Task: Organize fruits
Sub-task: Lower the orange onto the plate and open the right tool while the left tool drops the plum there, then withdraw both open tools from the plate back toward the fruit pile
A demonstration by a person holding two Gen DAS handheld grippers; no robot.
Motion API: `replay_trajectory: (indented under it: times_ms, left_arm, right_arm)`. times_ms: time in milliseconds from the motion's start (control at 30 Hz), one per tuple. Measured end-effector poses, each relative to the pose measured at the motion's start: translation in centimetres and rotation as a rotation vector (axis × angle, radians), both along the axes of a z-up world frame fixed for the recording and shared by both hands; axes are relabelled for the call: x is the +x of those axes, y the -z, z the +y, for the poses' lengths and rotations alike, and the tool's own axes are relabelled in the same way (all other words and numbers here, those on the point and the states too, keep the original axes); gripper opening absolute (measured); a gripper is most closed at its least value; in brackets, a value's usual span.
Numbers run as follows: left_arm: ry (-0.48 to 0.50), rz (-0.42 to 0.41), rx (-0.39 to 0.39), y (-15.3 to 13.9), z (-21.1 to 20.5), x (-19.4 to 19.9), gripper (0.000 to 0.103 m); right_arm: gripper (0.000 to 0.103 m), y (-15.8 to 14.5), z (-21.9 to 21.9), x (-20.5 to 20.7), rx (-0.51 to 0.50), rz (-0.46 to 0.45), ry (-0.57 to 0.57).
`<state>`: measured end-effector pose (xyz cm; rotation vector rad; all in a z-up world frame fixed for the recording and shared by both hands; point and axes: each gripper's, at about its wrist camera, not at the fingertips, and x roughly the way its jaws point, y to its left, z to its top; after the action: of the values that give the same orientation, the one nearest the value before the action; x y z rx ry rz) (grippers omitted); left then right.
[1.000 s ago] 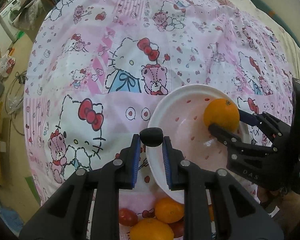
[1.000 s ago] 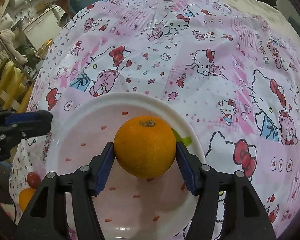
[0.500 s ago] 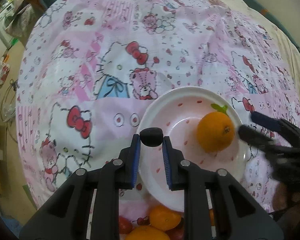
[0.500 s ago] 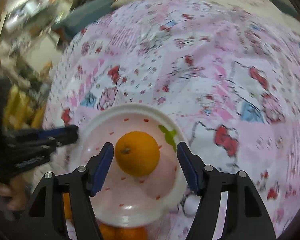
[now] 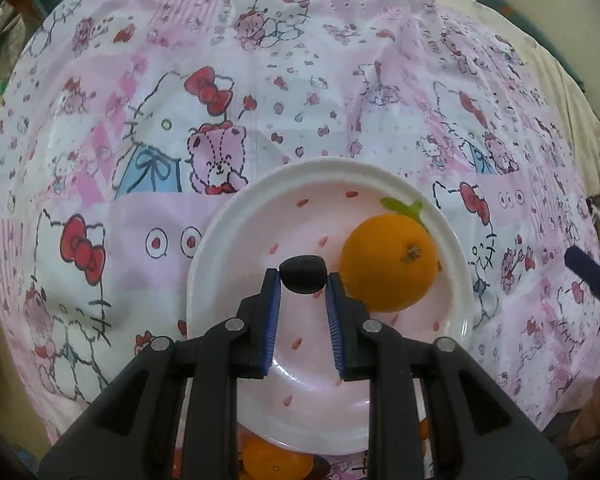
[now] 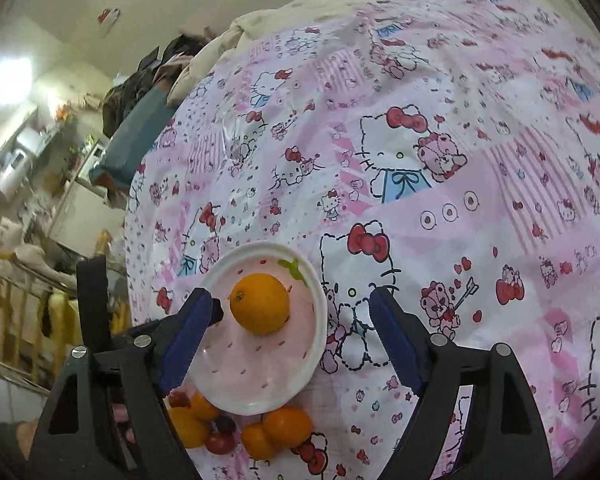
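A pink plate (image 5: 228, 248) with a white rim and red flecks sits on the Hello Kitty cloth. One orange (image 5: 388, 262) lies in its right part; it also shows in the right wrist view (image 6: 260, 308). My left gripper (image 5: 303, 276) is shut on a small dark fruit (image 5: 303, 274) and holds it over the plate. My right gripper (image 6: 296, 304) is open and empty, raised above the plate (image 6: 312, 344). Several oranges (image 6: 288, 426) and small red fruits (image 6: 220, 442) lie in a pile at the plate's near edge.
The pink Hello Kitty cloth (image 6: 460, 200) covers a bed and spreads wide beyond the plate. Room clutter and shelves (image 6: 28, 168) lie off the cloth's left edge. One orange (image 5: 274, 460) shows under my left gripper.
My right gripper has let go of the orange in the plate, opened and pulled up and back. My left gripper has moved over the plate with the dark fruit.
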<state>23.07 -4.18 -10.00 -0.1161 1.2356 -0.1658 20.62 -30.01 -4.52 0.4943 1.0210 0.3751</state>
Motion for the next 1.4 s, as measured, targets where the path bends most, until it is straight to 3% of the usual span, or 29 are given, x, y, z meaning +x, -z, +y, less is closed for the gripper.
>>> replay_trajectory:
  times_ms: [133, 200, 267, 333, 667, 1033, 1100, 1167, 1267, 1400]
  left_arm:
    - [-0.014, 0.014, -0.004, 0.4, 0.3, 0.2, 0.022]
    - [-0.019, 0.021, 0.002, 0.6, 0.3, 0.2, 0.039]
    - [-0.032, 0.007, 0.003, 0.4, 0.5, 0.1, 0.067]
    - [-0.035, 0.002, -0.006, 0.2, 0.6, 0.1, 0.072]
    - [-0.07, -0.011, 0.021, -0.6, 1.8, -0.9, 0.072]
    - [-0.071, -0.116, 0.05, -3.1, 2.1, -2.9, 0.072]
    - [-0.085, -0.126, 0.048, -3.7, 2.4, -3.4, 0.076]
    - [-0.089, -0.141, 0.058, -4.3, 2.6, -4.2, 0.089]
    - [-0.031, -0.118, 0.067, -4.5, 2.4, -5.4, 0.091]
    - [-0.023, -0.126, 0.068, -5.2, 2.7, -7.0, 0.091]
  right_arm:
    - [0.084, -0.1, -0.4, 0.0, 0.012, -0.008, 0.003]
    - [0.084, 0.0, -0.4, 0.0, 0.022, -0.003, 0.002]
    - [0.085, 0.0, -0.2, 0.1, 0.03, -0.007, -0.007]
    - [0.085, -0.1, 0.3, 0.1, 0.015, -0.018, -0.025]
    - [0.085, -0.7, 2.3, 0.4, -0.034, -0.056, -0.084]
    - [0.085, -1.0, 3.8, -0.3, -0.079, -0.061, -0.117]
    - [0.085, -1.1, 3.9, -0.5, -0.087, -0.062, -0.123]
    - [0.085, -1.4, 4.1, -0.9, -0.093, -0.069, -0.128]
    - [0.085, -2.0, 4.2, -1.9, -0.107, -0.068, -0.136]
    - [0.085, -2.9, 4.5, -3.2, -0.124, -0.081, -0.152]
